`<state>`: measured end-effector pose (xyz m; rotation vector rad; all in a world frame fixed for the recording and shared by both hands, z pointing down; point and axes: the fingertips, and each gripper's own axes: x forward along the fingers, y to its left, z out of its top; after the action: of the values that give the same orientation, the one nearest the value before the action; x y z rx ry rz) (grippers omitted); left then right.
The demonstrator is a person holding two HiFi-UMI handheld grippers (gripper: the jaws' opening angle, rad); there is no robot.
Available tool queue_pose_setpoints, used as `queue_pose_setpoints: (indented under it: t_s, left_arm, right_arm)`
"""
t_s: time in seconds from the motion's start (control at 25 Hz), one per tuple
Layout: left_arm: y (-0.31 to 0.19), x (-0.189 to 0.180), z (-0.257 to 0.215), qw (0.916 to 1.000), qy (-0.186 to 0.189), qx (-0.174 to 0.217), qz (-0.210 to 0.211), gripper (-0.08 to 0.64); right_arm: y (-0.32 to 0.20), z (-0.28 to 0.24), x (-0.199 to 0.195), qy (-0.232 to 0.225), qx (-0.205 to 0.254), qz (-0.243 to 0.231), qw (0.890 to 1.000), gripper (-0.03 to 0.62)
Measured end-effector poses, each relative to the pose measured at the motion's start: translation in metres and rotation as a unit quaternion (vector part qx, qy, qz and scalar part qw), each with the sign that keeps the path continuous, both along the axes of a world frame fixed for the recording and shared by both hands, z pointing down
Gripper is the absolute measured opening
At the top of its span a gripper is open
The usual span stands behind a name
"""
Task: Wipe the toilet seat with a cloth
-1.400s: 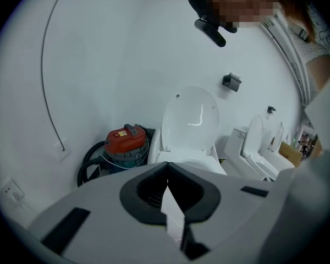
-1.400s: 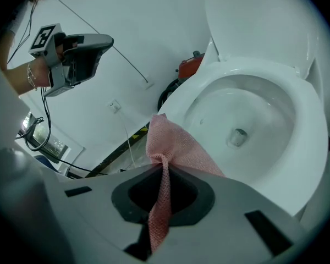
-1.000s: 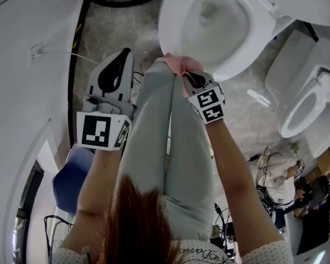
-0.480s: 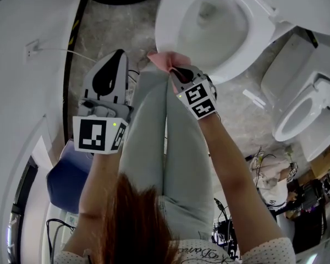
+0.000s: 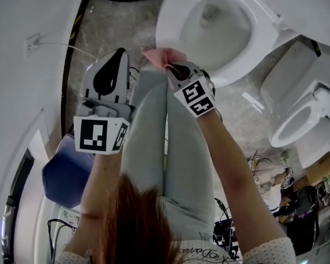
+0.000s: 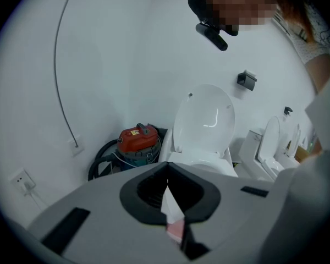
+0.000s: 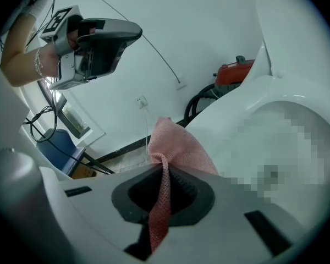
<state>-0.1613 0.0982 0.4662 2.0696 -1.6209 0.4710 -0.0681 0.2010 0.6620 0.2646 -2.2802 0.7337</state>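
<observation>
Sliding left along the toilet seat [image 5: 166, 16], the right gripper [image 5: 169, 66] keeps its jaws clamped on the pink cloth [image 5: 160, 56], now against the seat's near-left rim. Left gripper [image 5: 120, 56] hangs short of the seat, jaws closed on nothing. Wiping looks partway through: the far sides and back likely remain.

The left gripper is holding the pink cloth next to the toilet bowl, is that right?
No, the right gripper holds the pink cloth next to the toilet bowl; the right gripper view shows it pinched between the jaws.
</observation>
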Motion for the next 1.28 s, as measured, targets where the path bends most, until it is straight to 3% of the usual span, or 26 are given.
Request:
queue_pose_setpoints:
  t_s: [0.68, 1.28]
  left_arm:
    - [-0.005, -0.004, 0.002, 0.9994, 0.002, -0.001, -0.034, 0.002]
    - [-0.017, -0.008, 0.007, 0.9986, 0.007, -0.005, -0.052, 0.002]
  right_arm:
    - [-0.032, 0.000, -0.020, -0.008, 0.001, -0.057, 0.998, 0.023]
    - [-0.079, 0.000, -0.027, -0.015, -0.010, -0.059, 0.998, 0.023]
